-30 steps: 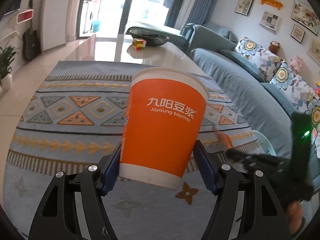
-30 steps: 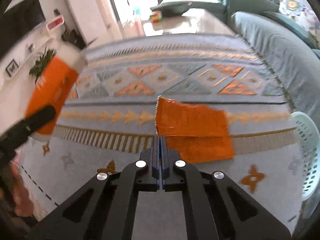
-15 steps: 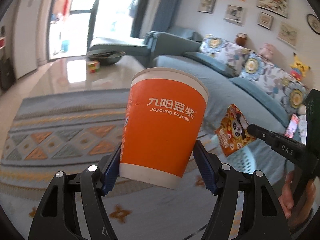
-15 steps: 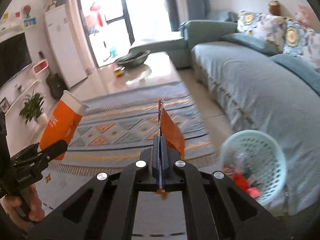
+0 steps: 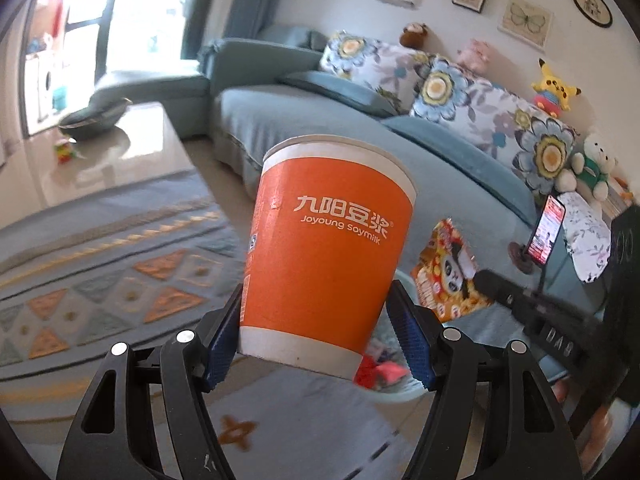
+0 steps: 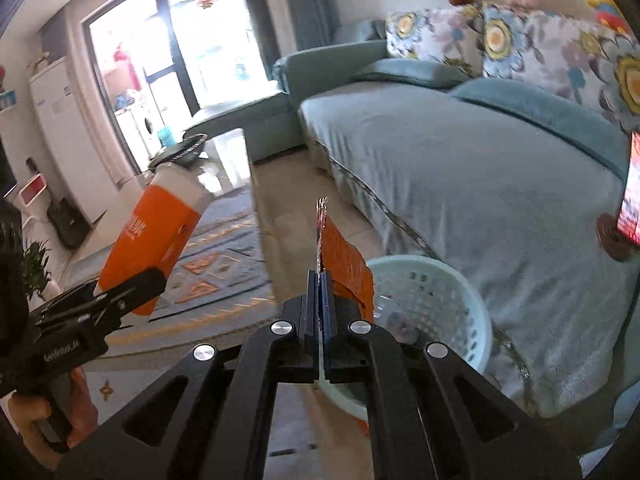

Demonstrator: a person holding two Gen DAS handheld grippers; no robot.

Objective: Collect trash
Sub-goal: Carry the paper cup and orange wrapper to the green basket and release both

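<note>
My left gripper (image 5: 316,336) is shut on an orange paper soymilk cup (image 5: 328,256), held upright in the air; the cup also shows in the right wrist view (image 6: 154,236). My right gripper (image 6: 320,300) is shut on an orange snack wrapper (image 6: 344,264), seen edge-on; its panda-printed face shows in the left wrist view (image 5: 450,272). A pale green mesh basket (image 6: 436,304) with some trash inside stands on the floor by the sofa, just right of and below the wrapper. In the left wrist view the basket (image 5: 400,394) is mostly hidden behind the cup.
A blue-grey sofa (image 6: 480,168) with flowered cushions (image 5: 440,88) runs along the right. A patterned rug (image 5: 100,280) covers the floor at left. A glossy low table (image 5: 104,152) stands beyond it. A phone on a stand (image 5: 544,232) is near the sofa's end.
Both grippers have swung right toward the sofa. The basket has come closer and lower under the wrapper. The cup and wrapper remain gripped.
</note>
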